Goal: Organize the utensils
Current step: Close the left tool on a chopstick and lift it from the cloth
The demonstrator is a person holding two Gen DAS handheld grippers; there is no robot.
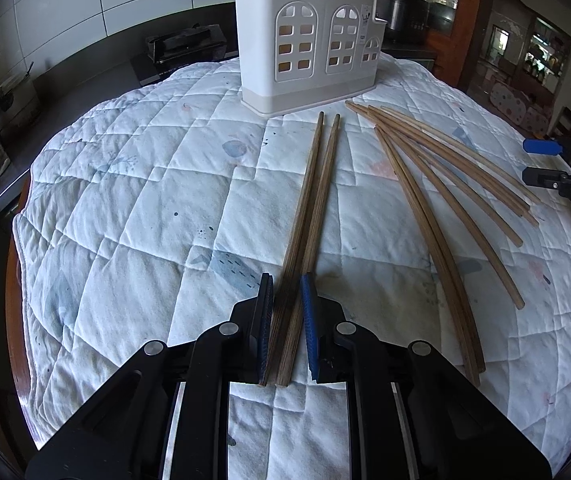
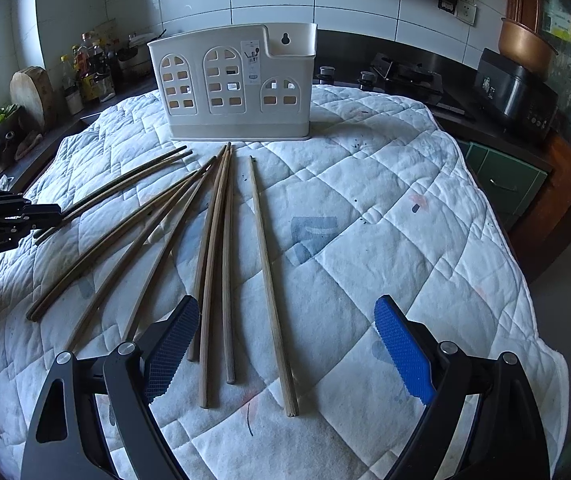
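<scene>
- Left wrist view: our left gripper is clamped on a pair of dark chopsticks, the blue pads pressing their thick ends from both sides, tips pointing toward the white utensil holder standing upright at the far edge of the quilted cloth.
- Same view: a fan of loose chopsticks lies on the cloth to the right, and the right gripper shows at the frame's right edge.
- Right wrist view: our right gripper is spread wide, holding nothing, just above the near ends of the loose chopsticks.
- Same view: one lone chopstick lies a little to the right of the bunch; the holder stands beyond the tips.
</scene>
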